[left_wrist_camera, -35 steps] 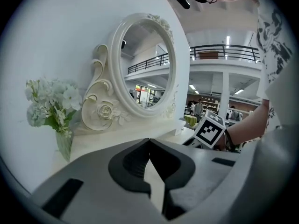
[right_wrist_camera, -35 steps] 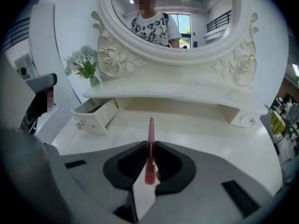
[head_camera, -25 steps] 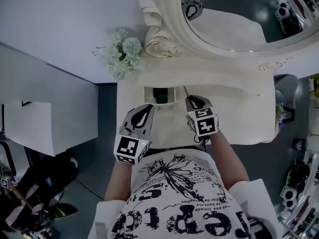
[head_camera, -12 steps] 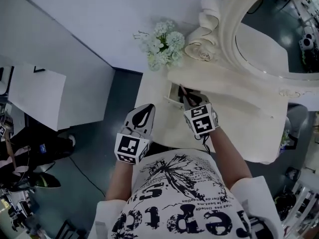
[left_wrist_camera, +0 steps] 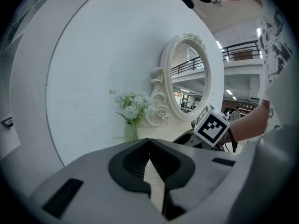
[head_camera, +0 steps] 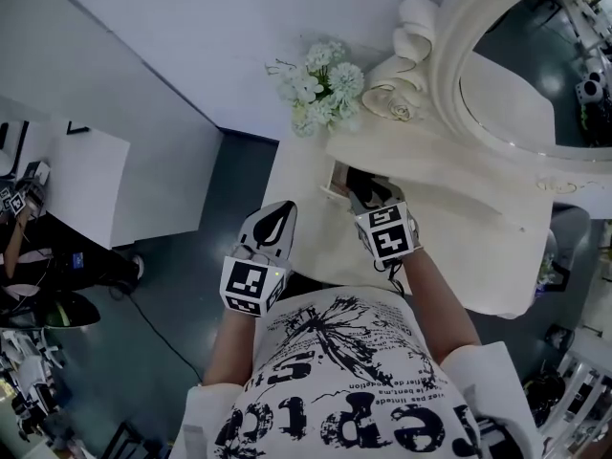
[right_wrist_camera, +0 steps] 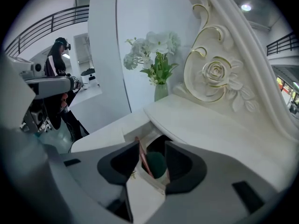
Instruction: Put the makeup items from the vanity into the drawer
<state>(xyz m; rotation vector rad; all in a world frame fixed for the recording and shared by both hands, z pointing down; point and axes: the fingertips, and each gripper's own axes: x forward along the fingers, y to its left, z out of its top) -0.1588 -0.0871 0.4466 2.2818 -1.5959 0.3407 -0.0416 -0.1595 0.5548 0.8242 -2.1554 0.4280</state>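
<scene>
Right gripper (right_wrist_camera: 153, 144) – jaws just opened, standing apart – frames a thin pink makeup pencil (right_wrist_camera: 143, 156) in the small open cream drawer (right_wrist_camera: 149, 135) at frame centre. Left gripper (left_wrist_camera: 149, 143) – closed, empty – hangs lower left of the white vanity (head_camera: 459, 228).

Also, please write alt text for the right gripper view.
The right hand-held gripper, its jaws just opened, hangs over the open drawer of a white vanity, with a thin pink stick and a dark green rounded item between the jaws, unclamped. Behind stand white flowers and a mirror frame.
</scene>
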